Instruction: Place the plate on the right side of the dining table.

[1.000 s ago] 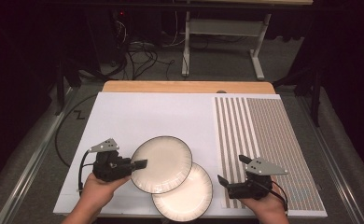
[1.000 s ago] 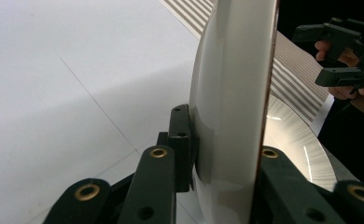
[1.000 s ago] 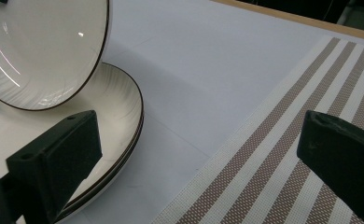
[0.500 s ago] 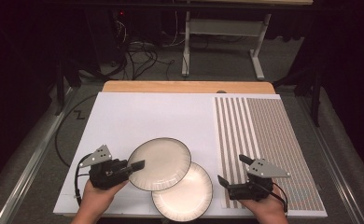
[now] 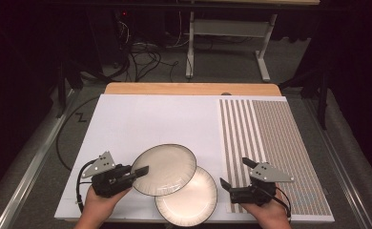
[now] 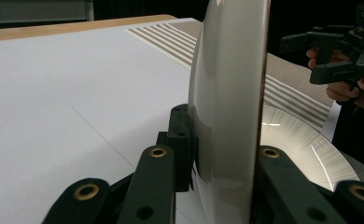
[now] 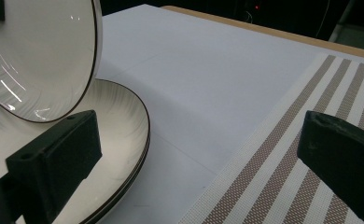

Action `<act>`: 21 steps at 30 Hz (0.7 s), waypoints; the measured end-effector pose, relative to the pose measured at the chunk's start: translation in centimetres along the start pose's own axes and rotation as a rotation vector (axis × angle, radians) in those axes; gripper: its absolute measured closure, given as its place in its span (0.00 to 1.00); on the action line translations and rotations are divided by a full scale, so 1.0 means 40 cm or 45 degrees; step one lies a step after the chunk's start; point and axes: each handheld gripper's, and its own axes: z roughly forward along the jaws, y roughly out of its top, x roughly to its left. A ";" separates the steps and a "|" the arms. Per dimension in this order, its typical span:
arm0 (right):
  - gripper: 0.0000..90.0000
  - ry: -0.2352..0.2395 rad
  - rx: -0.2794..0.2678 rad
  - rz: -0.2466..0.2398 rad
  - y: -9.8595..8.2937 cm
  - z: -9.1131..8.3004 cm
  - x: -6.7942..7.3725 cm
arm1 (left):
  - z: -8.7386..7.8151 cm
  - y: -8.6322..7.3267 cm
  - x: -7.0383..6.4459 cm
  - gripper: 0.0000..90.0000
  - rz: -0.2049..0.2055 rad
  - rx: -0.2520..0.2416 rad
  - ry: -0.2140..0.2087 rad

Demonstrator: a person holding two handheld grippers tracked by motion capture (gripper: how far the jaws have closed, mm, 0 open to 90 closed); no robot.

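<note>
plate [image 5: 167,168] lower, in left gripper [image 5: 135,173]

Left gripper [image 5: 137,172] has dragged the top plate [image 5: 167,168] a bit toward the near-left and tipped it up more, so it covers less of the bottom plate [image 5: 193,202].

Glossy glazed ceramic plate [image 5: 165,169], matt woven placemat [image 5: 270,148], smooth white paper sheet [image 5: 160,119].
</note>
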 end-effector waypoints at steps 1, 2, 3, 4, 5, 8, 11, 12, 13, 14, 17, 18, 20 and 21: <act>0.01 0.000 -0.001 0.001 0.001 0.001 0.002 | 0.000 -0.001 0.001 0.85 -0.003 -0.001 -0.001; 0.01 -0.004 -0.004 0.000 0.001 0.002 0.004 | 0.000 -0.001 0.002 0.85 -0.005 -0.002 0.000; 0.01 -0.004 -0.006 -0.001 0.002 0.004 0.007 | 0.000 -0.002 0.003 0.85 -0.005 -0.003 0.000; 0.01 0.002 -0.006 0.001 0.004 0.007 0.010 | 0.000 -0.003 0.004 0.85 -0.010 -0.006 -0.002; 0.01 0.008 -0.003 -0.006 0.007 0.010 0.013 | 0.000 -0.004 0.005 0.85 -0.014 -0.008 -0.004; 0.01 0.032 -0.008 0.009 0.018 0.023 0.025 | -0.001 -0.007 0.008 0.85 -0.027 -0.015 -0.006; 0.01 0.069 -0.022 0.029 0.035 0.035 0.037 | -0.002 -0.009 0.009 0.85 -0.031 -0.016 -0.004; 0.01 0.078 -0.022 0.029 0.040 0.039 0.042 | -0.002 -0.009 0.009 0.85 -0.031 -0.018 -0.004; 0.01 0.084 -0.018 0.016 0.045 0.045 0.047 | -0.003 -0.009 0.009 0.85 -0.033 -0.019 -0.003; 0.01 0.087 -0.014 0.006 0.050 0.051 0.052 | -0.003 -0.010 0.009 0.85 -0.033 -0.019 -0.003; 0.01 0.101 -0.002 -0.019 0.061 0.072 0.067 | -0.003 -0.010 0.009 0.85 -0.032 -0.021 -0.002; 0.01 0.104 0.003 -0.028 0.064 0.079 0.072 | -0.003 -0.011 0.009 0.85 -0.032 -0.020 -0.001; 0.01 0.118 0.008 -0.041 0.069 0.093 0.081 | -0.004 -0.011 0.010 0.85 -0.032 -0.020 -0.002; 0.01 0.126 0.012 -0.038 0.071 0.100 0.085 | -0.003 -0.011 0.010 0.85 -0.031 -0.021 -0.003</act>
